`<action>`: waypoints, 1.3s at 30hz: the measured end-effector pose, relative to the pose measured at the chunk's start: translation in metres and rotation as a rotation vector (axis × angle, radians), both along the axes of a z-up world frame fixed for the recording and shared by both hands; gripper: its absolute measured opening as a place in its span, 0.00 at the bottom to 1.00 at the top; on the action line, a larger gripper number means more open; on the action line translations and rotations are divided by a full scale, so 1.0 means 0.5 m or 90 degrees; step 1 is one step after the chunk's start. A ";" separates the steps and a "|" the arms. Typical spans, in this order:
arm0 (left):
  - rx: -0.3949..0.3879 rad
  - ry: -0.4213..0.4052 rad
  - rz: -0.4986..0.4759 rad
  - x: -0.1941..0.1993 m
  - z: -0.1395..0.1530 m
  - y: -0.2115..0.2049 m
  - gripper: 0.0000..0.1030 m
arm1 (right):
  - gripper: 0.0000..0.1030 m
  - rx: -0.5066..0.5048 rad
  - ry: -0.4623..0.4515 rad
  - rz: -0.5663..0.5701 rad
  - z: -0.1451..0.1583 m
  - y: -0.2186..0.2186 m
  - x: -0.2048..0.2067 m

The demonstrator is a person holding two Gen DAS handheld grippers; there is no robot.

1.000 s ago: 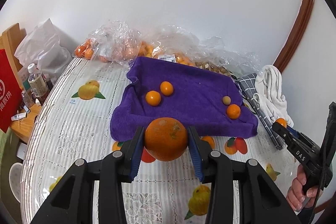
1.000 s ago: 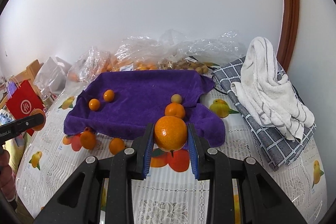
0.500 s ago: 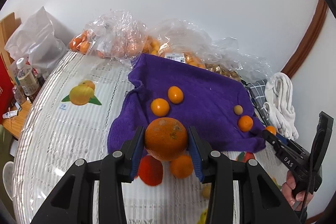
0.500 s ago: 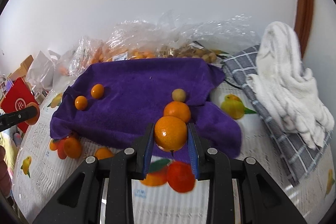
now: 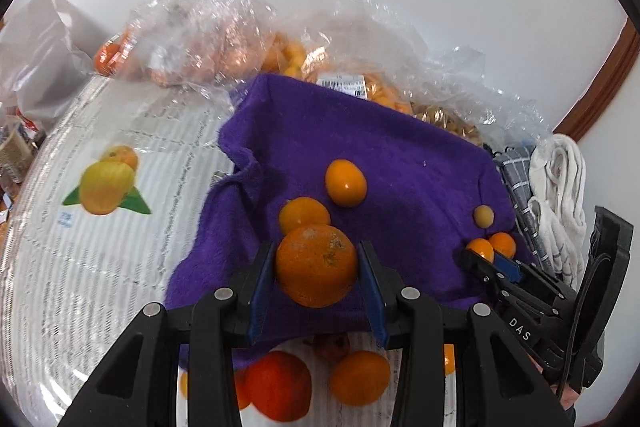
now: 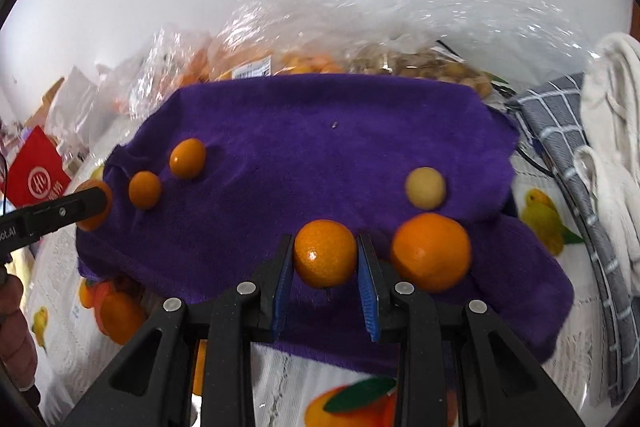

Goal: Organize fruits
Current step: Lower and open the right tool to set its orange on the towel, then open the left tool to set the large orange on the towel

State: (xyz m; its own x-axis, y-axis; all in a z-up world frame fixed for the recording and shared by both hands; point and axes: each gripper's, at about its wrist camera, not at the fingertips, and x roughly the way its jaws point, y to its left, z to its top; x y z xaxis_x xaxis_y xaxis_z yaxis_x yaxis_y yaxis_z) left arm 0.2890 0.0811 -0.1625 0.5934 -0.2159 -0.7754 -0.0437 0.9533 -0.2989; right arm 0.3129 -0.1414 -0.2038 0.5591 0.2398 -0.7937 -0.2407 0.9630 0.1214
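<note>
A purple towel (image 5: 400, 167) (image 6: 320, 147) lies on the fruit-print tablecloth. My left gripper (image 5: 316, 255) is shut on a large speckled orange (image 5: 316, 273), low over the towel's near left part, just in front of two small oranges (image 5: 304, 215) (image 5: 346, 183). My right gripper (image 6: 325, 247) is shut on a small glossy orange (image 6: 325, 255) above the towel's near right part. An orange (image 6: 431, 251) and a pale yellow fruit (image 6: 425, 187) rest on the towel to its right. Each gripper also shows at the edge of the other wrist view.
Clear plastic bags of fruit (image 5: 224, 27) (image 6: 320, 39) line the wall behind the towel. A white cloth (image 6: 612, 107) lies on a checked cloth at the right. Loose oranges (image 5: 360, 377) (image 5: 278, 385) sit on the tablecloth before the towel's front edge. A red box (image 6: 36, 179) stands far left.
Both grippers have moved forward and down from over the bare tablecloth to over the purple towel, each still gripping its orange. The towel now fills much more of both views.
</note>
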 end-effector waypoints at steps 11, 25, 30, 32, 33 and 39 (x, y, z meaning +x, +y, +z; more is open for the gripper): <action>-0.014 0.012 -0.013 0.043 -0.035 -0.023 0.38 | 0.29 -0.007 0.021 -0.015 -0.021 -0.006 0.031; -0.002 0.024 -0.021 0.058 -0.035 -0.047 0.40 | 0.51 -0.028 -0.028 -0.028 0.042 -0.019 -0.011; 0.006 -0.009 -0.017 0.014 0.010 -0.036 0.51 | 0.51 -0.037 -0.049 -0.050 0.076 -0.028 -0.043; 0.009 -0.024 -0.014 -0.014 0.034 -0.025 0.55 | 0.51 -0.042 -0.055 -0.057 0.090 -0.032 -0.061; 0.011 -0.029 -0.013 -0.024 0.041 -0.020 0.56 | 0.51 -0.045 -0.055 -0.060 0.097 -0.033 -0.072; 0.058 -0.064 0.020 -0.124 0.079 0.024 0.64 | 0.51 -0.051 -0.061 -0.072 0.121 -0.037 -0.141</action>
State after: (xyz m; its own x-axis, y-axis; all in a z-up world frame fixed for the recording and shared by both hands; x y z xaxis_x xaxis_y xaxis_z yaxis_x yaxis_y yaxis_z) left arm 0.2271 0.0933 -0.1228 0.6749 -0.1268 -0.7269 -0.0484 0.9754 -0.2150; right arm 0.2427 -0.1600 -0.1432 0.6527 0.1085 -0.7498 -0.1366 0.9903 0.0244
